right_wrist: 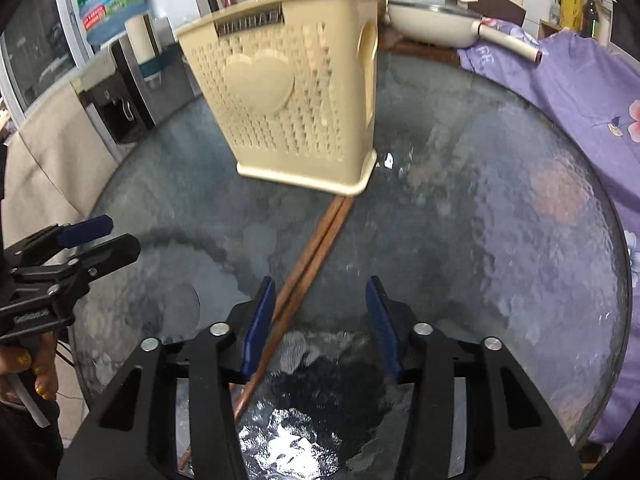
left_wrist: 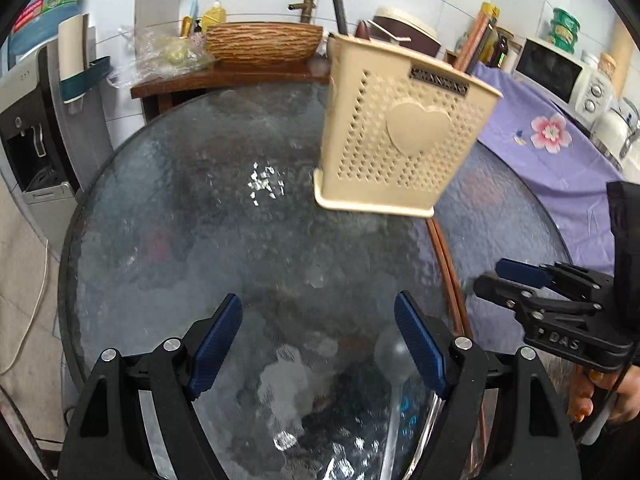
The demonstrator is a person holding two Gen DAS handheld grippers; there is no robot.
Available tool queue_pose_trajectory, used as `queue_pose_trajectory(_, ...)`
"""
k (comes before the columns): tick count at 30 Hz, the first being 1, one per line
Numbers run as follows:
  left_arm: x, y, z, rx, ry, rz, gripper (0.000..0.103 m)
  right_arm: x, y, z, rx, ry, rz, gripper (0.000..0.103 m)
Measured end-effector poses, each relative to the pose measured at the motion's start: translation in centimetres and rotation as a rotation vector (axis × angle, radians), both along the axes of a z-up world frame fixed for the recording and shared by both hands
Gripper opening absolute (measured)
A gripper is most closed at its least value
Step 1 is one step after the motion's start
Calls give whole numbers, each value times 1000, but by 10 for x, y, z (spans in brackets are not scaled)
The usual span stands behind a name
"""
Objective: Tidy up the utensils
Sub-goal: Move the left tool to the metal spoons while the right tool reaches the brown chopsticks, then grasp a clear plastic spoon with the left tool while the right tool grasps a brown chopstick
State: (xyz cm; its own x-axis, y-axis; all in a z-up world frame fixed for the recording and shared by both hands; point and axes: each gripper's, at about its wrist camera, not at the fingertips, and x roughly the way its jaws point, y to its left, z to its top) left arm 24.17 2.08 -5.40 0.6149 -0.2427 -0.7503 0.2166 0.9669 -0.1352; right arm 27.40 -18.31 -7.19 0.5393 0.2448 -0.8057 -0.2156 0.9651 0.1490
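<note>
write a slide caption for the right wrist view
Open right tool poised over a pair of wooden chopsticks on the glass table, beige utensil holder ahead.

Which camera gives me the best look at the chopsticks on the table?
The right wrist view: the chopsticks run from the holder down between the right gripper's open jaws. The left wrist view shows them only as a thin strip at the side.
</note>
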Motion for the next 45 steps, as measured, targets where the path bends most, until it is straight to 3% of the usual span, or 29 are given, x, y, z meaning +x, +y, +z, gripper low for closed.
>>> queue_pose_trajectory(14, -20, -13, -21, 40, 38, -74, 75, -6, 23, -12, -97, 24, 17, 38)
queue_pose_trajectory(24, -25, -21, -26, 55, 55, -106, 72, -5, 9, -12, -133, 47, 18, 38)
queue_pose_trajectory(35, -25, -36, -31, 74, 83, -138, 58, 10, 1, -13, -66, 77, -36, 35)
queue_pose_trajectory(45, -29, -55, -32, 118, 73, -171, 55, 11, 1, -13, -69, 72, -32, 34)
